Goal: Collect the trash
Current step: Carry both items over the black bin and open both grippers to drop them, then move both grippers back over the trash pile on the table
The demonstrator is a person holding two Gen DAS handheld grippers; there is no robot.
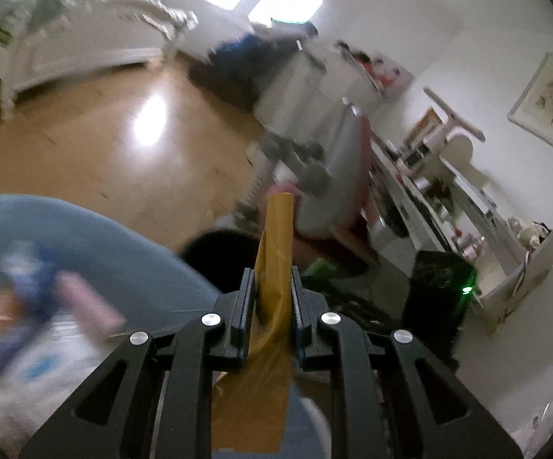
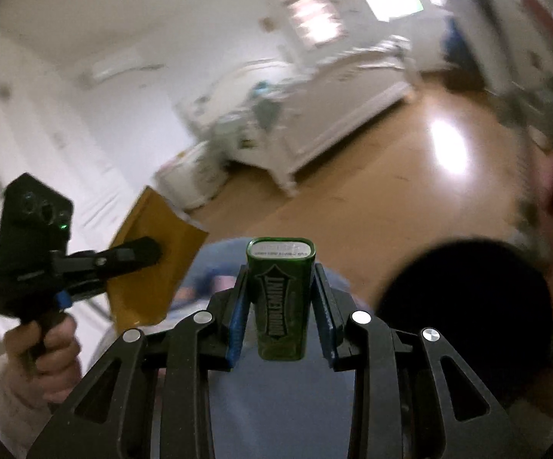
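The left gripper (image 1: 272, 290) pinches a yellow-brown envelope (image 1: 274, 252) upright, while the right gripper (image 2: 281, 287) clamps a green Doublemint tin (image 2: 281, 298) above a blue worktop (image 2: 276, 401).

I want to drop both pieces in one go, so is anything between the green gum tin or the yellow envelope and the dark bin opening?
Nothing visible blocks either. The right gripper holds the green tin beside the black bin, open air between. The left gripper holds the yellow envelope above that bin. Heavy blur hides small obstacles.
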